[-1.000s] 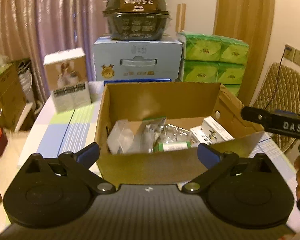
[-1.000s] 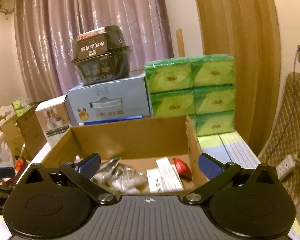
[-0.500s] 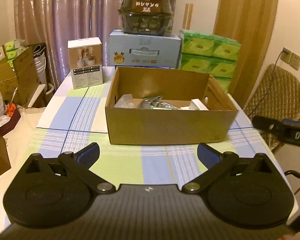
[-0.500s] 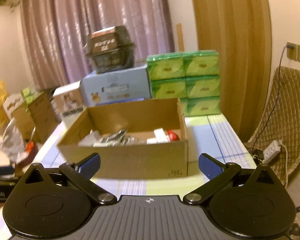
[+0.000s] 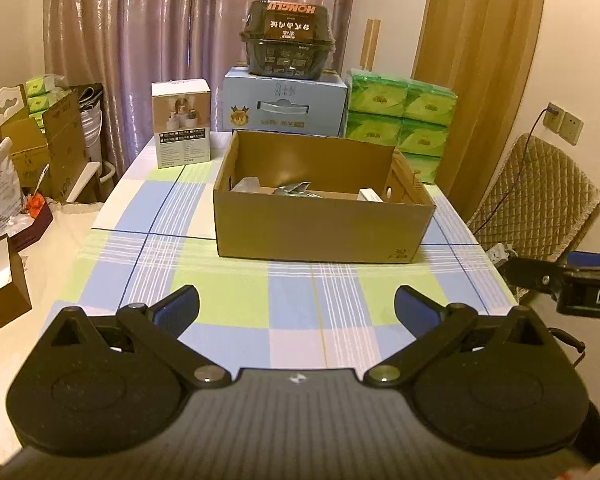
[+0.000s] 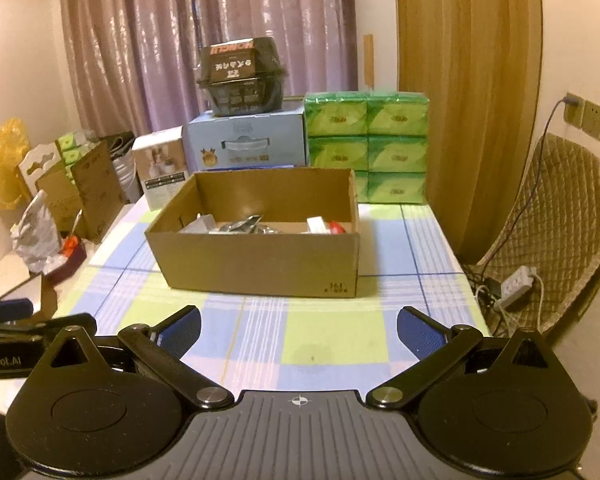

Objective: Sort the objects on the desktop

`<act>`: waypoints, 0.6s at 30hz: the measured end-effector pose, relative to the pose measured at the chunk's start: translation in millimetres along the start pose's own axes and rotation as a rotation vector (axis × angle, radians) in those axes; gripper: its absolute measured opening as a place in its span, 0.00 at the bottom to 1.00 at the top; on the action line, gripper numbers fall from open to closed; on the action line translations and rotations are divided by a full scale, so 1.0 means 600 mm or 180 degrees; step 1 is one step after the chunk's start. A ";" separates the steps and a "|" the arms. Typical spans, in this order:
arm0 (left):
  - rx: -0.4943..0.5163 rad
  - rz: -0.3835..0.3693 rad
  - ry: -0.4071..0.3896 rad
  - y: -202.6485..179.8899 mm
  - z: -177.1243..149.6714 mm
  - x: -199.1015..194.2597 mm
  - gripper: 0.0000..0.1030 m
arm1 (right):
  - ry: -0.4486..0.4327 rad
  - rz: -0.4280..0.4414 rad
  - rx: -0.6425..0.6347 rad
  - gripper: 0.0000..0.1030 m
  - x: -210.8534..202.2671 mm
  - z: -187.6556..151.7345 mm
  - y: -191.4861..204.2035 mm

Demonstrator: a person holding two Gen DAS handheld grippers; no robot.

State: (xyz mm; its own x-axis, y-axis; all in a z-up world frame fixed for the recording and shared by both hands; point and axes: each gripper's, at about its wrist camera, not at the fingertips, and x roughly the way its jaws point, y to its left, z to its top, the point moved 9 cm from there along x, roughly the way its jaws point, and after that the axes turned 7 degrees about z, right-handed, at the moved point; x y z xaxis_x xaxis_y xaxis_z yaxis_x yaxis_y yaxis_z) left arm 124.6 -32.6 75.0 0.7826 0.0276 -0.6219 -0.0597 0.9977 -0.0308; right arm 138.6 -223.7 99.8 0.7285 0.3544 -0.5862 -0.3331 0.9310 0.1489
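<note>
The brown box (image 5: 324, 228) sits on the bench (image 5: 236, 312), in the middle of the checked cloth. Its long side runs left to right, and its open top faces up. Inside it lie some silver packets (image 6: 244, 225), a white pack (image 6: 317, 224) and a red thing (image 6: 336, 227).

Behind the box stands a blue box (image 5: 285, 106) with a black tub (image 5: 287, 46) on top. To the right of the blue box are green packs (image 5: 400, 120). To the left of the blue box is a white box (image 5: 181, 123).

The left gripper (image 5: 296, 306) is in front of the box, over the cloth. Its jaws are wide and hold nothing. The right gripper (image 6: 299, 328) is in front of the box too, jaws wide and holding nothing.
</note>
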 end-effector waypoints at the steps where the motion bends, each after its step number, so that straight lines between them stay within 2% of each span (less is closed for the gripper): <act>1: -0.0014 -0.0003 -0.0006 0.001 -0.003 -0.007 0.99 | 0.0003 -0.0016 0.0000 0.98 -0.008 -0.003 0.000; 6: -0.0020 0.0055 -0.0038 0.003 -0.012 -0.033 0.99 | 0.0000 0.0002 0.0143 0.98 -0.037 -0.014 -0.006; 18: 0.0019 0.0104 -0.0067 0.004 -0.015 -0.050 0.99 | 0.0026 0.0001 -0.0024 0.98 -0.040 -0.022 0.015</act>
State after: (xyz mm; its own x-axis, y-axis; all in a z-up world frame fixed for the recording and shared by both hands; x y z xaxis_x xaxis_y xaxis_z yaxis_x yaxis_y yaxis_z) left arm 95.1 -31.7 86.5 0.7932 0.0613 -0.6059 -0.0818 0.9966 -0.0062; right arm 110.5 -225.0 104.5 0.7235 0.3539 -0.5928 -0.3377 0.9303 0.1431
